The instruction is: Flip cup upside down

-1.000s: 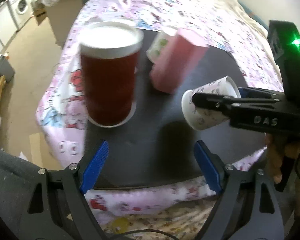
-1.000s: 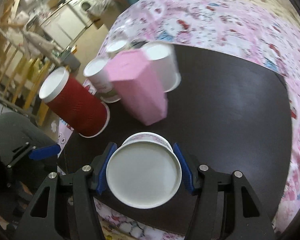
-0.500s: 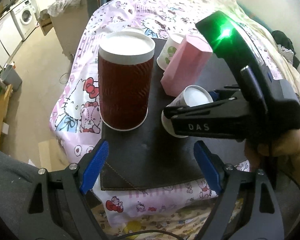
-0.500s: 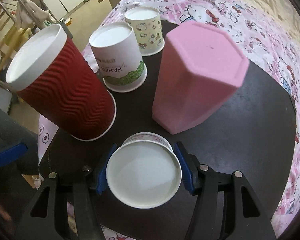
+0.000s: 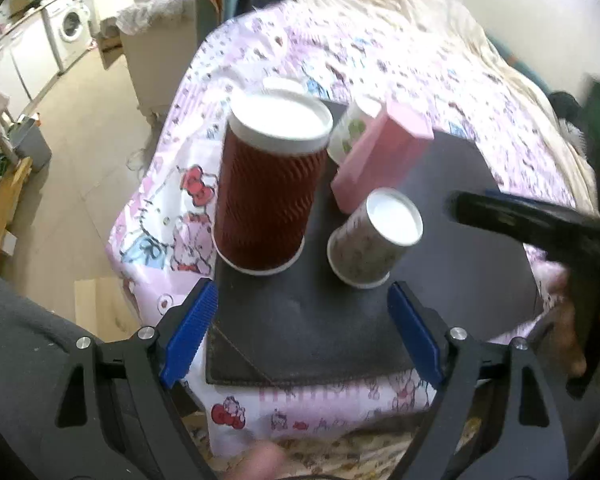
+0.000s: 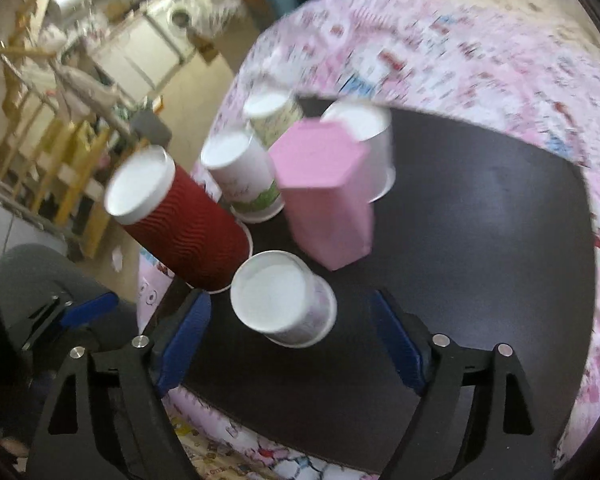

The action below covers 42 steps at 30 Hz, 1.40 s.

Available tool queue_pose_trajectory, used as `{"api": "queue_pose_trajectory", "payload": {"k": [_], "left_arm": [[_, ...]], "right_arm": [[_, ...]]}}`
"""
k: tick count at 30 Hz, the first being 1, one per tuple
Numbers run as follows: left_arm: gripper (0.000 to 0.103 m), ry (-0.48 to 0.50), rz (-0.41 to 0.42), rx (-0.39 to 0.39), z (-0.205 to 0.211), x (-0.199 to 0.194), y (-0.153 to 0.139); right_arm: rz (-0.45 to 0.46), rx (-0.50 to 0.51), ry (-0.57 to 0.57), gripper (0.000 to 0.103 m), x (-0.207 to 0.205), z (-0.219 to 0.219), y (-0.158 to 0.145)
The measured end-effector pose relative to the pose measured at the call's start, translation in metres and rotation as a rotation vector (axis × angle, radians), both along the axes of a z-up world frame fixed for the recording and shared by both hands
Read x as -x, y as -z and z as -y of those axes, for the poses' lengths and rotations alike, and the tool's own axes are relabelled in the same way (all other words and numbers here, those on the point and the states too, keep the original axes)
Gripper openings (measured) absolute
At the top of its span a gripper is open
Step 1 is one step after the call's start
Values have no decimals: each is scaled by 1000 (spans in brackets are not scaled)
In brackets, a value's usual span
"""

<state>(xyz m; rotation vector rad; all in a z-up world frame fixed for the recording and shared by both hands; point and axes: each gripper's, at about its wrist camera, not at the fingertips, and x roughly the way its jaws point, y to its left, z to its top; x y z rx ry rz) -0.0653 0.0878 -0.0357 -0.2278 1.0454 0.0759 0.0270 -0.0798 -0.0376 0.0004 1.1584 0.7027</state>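
Black mat [image 6: 480,240] carries the upside-down patterned cup [image 6: 288,304], print blurred; right gripper [image 6: 290,336] fingers spread, left gripper [image 5: 302,332] fingers spread, both empty.

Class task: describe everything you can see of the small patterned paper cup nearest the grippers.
The small patterned paper cup looks like white paper with a faint, blurred print. It stands upside down, its recessed white base up and its rolled rim on the dark mat. It sits beside the red ribbed cup and before the pink hexagonal cup. Neither open gripper touches it.
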Motion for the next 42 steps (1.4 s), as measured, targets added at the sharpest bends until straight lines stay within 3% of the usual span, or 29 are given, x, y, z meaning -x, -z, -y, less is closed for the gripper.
{"api": "queue_pose_trajectory", "payload": {"k": [2, 6, 7, 9, 15, 18, 26, 42], "left_arm": [[85, -26, 51, -15, -1, 3, -8], [86, -66, 154, -75, 7, 14, -23], [92, -72, 169, -82, 9, 17, -25], [100, -75, 207, -92, 14, 24, -28], [103, -75, 305, -231, 36, 43, -38], [103, -75, 342, -248, 37, 44, -41], [103, -84, 356, -192, 32, 49, -40], [103, -71, 347, -164, 33, 43, -36]], "right_arm": [[52, -36, 46, 96, 12, 18, -11], [135, -93, 151, 96, 38, 51, -25], [164, -96, 173, 96, 46, 57, -27], [226, -90, 207, 96, 61, 62, -31], [377, -44, 243, 101, 94, 64, -30], [449, -41, 261, 103, 109, 68, -30], [447, -49, 307, 103, 103, 75, -25], [462, -34, 299, 103, 106, 69, -21]]}}
